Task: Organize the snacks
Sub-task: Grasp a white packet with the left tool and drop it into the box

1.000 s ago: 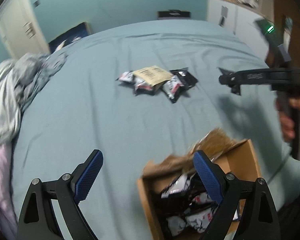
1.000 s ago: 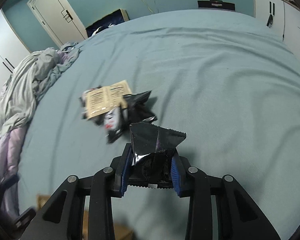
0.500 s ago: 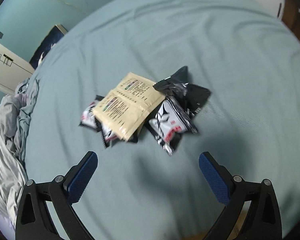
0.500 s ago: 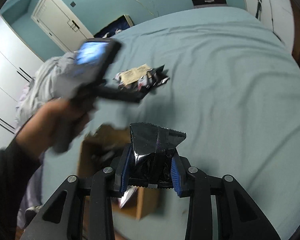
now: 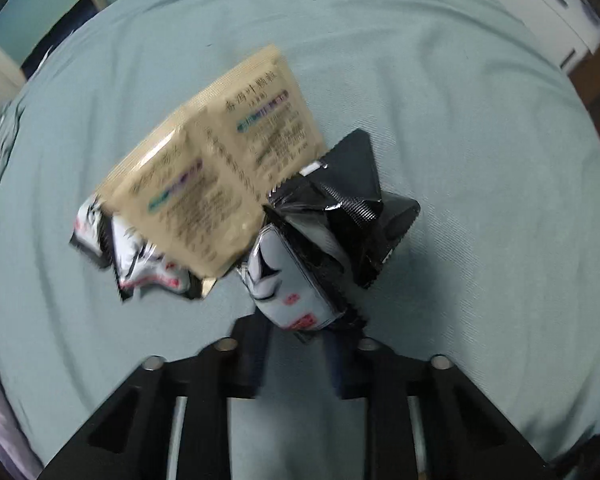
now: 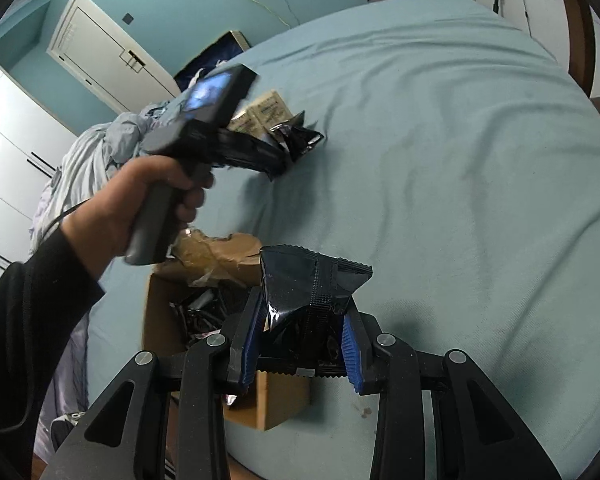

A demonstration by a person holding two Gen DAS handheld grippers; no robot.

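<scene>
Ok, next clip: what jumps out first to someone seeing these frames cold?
The right hand-held gripper grips a black packet above an open cardboard box of snacks at the bed's edge. Farther up the bed, the left hand-held gripper is closing on a white-faced packet in a pile under a tan sachet.

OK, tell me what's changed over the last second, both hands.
The left gripper swung from the brown cardboard box to the snack pile and is closing on a white-and-black snack packet. The right gripper carried its shiny black foil packet over beside the box, grip unchanged.
</scene>
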